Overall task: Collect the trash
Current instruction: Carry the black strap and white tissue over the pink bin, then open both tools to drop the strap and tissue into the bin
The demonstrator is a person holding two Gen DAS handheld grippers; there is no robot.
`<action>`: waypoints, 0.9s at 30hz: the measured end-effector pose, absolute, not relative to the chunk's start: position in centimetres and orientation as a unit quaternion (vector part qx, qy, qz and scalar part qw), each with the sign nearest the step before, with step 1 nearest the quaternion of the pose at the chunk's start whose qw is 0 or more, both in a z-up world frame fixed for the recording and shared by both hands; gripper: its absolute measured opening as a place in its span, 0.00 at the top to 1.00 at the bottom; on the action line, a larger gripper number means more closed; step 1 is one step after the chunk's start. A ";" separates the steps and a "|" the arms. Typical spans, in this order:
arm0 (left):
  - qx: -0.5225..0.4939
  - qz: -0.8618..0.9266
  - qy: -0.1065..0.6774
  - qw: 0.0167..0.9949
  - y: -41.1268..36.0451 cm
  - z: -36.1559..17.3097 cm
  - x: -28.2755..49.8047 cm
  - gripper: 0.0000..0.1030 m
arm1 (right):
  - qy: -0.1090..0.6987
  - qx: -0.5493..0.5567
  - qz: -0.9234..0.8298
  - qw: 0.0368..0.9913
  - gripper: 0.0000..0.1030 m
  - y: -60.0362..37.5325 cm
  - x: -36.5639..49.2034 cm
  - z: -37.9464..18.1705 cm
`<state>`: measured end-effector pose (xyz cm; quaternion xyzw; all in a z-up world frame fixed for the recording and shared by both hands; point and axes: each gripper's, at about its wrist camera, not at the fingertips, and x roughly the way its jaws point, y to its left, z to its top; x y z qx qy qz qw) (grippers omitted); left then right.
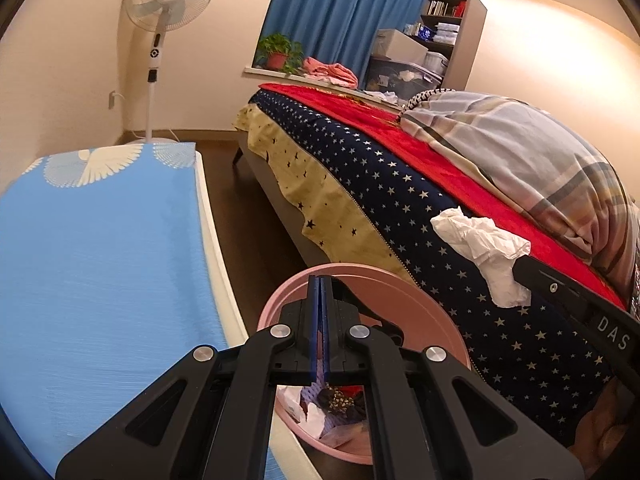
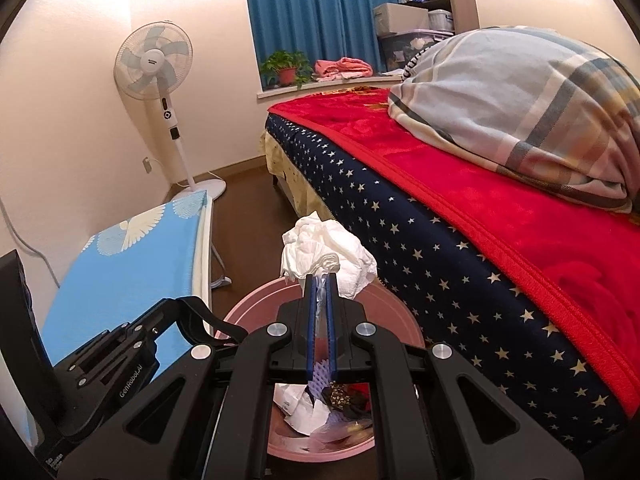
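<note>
Right gripper (image 2: 321, 280): jaws pinching the crumpled white tissue (image 2: 326, 254), held above the pink bin (image 2: 256, 312).
Left gripper (image 1: 319, 280): jaws pressed together, nothing between them, over the same bin.
Step in hand: release, I judge; bring the wad squarely over the opening before spreading the jaws, since light paper can drift toward the bed (image 2: 440, 272).
Tissue axis: roughly upright; bulk flares above the tips, a tail hangs between the pads.
</note>
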<state>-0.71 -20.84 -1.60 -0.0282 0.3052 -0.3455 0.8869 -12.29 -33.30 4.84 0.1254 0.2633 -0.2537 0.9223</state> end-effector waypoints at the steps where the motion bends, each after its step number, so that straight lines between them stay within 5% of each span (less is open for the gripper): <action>1: -0.028 -0.346 0.307 0.886 -21.0 -1.7 -0.7 0.99 | 0.264 0.125 -0.255 0.922 0.95 -33.4 -12.2 4.8; 15: -0.024 -0.368 0.321 0.872 -22.5 -2.7 -0.4 0.98 | 0.285 0.135 -0.268 0.910 0.92 -34.6 -11.6 3.9; 17: -0.022 -0.372 0.331 0.867 -22.7 -3.0 -0.3 0.89 | 0.292 0.139 -0.271 0.907 0.88 -34.8 -11.5 3.6; 18: -0.019 -0.372 0.339 0.864 -22.9 -3.2 -0.1 0.74 | 0.296 0.141 -0.273 0.904 0.85 -35.0 -11.4 3.5; 20: -0.016 -0.364 0.349 0.864 -22.7 -3.7 0.0 0.59 | 0.300 0.141 -0.282 0.900 0.67 -35.2 -11.4 3.3; 27: -0.036 -0.346 0.347 0.871 -20.7 -3.3 0.6 0.57 | 0.287 0.137 -0.279 0.906 0.61 -34.8 -11.9 4.1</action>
